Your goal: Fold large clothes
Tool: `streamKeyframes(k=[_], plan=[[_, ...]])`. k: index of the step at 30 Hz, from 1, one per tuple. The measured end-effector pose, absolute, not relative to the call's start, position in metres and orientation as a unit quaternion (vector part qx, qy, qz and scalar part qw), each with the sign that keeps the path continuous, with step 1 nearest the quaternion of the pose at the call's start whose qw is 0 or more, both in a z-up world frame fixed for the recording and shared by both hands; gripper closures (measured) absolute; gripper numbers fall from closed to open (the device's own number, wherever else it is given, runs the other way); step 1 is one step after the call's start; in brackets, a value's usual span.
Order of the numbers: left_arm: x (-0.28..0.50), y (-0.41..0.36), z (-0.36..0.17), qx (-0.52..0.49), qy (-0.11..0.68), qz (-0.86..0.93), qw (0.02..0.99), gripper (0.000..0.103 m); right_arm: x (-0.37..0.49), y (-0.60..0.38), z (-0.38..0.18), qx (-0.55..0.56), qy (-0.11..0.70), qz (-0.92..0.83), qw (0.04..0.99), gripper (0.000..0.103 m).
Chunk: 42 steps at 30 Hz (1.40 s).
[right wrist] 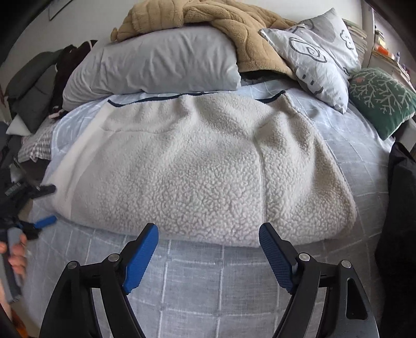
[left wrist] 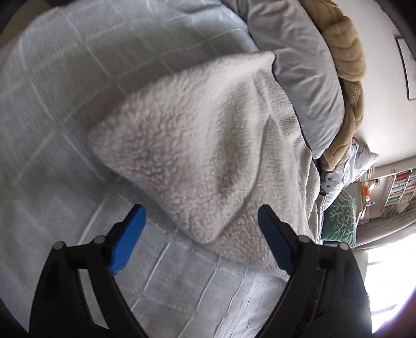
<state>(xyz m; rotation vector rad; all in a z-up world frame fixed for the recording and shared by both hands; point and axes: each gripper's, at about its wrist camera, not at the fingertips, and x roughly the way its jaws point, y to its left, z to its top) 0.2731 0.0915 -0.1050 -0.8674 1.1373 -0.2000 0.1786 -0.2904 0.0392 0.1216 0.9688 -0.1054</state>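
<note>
A cream fleece jacket (right wrist: 197,169) is lying across a bed (right wrist: 197,273) covered in pale blue checked cloth; it is being seen already doubled into a broad, thick block, its dark-trimmed edge lying near a grey pillow (right wrist: 156,62) at the head of the bed; a tan blanket (right wrist: 234,23), a patterned pillow (right wrist: 319,52) and a green cushion (right wrist: 379,96) are piled beyond it.

The right gripper (right wrist: 208,249) is being held with its jaws wide apart and nothing between them, just short of the near folded edge; the left gripper (left wrist: 201,234) is likewise being held wide and empty, over the bedcover beside a corner of the fleece (left wrist: 208,234); in the right view it is being seen blurred at the far left, gripped by a hand (right wrist: 15,252).

The jacket is judged to be soft, bulky and fairly light; it is likely to sag and spring open when lifted, though the nubbly pile should not be slipping between the pads; a doubled edge or corner is judged the best place to be gripped, with all layers being pinched together; the two near corners are suggested, one for each gripper, so that the block is being carried over evenly.
</note>
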Motion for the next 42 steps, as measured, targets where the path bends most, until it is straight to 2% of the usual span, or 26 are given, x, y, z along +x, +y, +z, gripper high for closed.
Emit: streamKeyframes(k=[1,4,9,10,13,14,22,25,27,30,33,36,39,42], plan=[[0.276,0.090,-0.110,-0.403,0.513,-0.093,0.752,0.025,0.180,-0.290,0.039,0.060,0.462,-0.051,0.883,0.021],[0.283,0.089,-0.121,-0.420,0.494,-0.090,0.756,0.027,0.183,-0.289,0.038,0.051,0.449,-0.057,0.890,0.021],[0.285,0.103,-0.149,-0.525,0.420,-0.094,0.734,0.036,0.186,-0.281,0.039,0.044,0.435,-0.046,0.898,0.021],[0.285,0.104,-0.151,-0.533,0.414,-0.092,0.732,0.041,0.187,-0.279,0.038,0.044,0.435,-0.045,0.898,0.021],[0.281,0.105,-0.152,-0.562,0.393,-0.087,0.723,0.067,0.188,-0.275,0.039,0.048,0.434,-0.041,0.899,0.021],[0.278,0.105,-0.149,-0.564,0.390,-0.080,0.724,0.071,0.189,-0.274,0.039,0.048,0.433,-0.040,0.899,0.021],[0.239,0.113,-0.057,-0.502,0.346,-0.078,0.789,0.074,0.181,-0.272,0.058,0.051,0.402,-0.030,0.914,0.024],[0.222,0.134,-0.041,-0.483,0.331,-0.062,0.808,0.074,0.180,-0.263,0.066,0.056,0.389,-0.001,0.920,0.038],[0.216,0.144,-0.032,-0.465,0.326,-0.061,0.821,0.074,0.182,-0.251,0.067,0.070,0.388,0.036,0.918,0.054],[0.206,0.140,-0.020,-0.440,0.317,-0.074,0.837,0.074,0.189,-0.231,0.059,0.094,0.399,0.095,0.907,0.070],[0.200,0.128,-0.004,-0.412,0.295,-0.093,0.857,0.074,0.201,-0.202,0.043,0.094,0.416,0.139,0.894,0.082],[0.198,0.105,0.012,-0.379,0.285,-0.127,0.871,0.075,0.221,-0.185,0.011,0.103,0.465,0.131,0.869,0.083],[0.196,0.067,0.024,-0.332,0.291,-0.160,0.883,0.075,0.240,-0.188,-0.026,0.164,0.518,0.132,0.829,0.083],[0.190,0.025,0.040,-0.281,0.287,-0.192,0.895,0.075,0.244,-0.188,-0.044,0.177,0.524,0.135,0.822,0.084]])
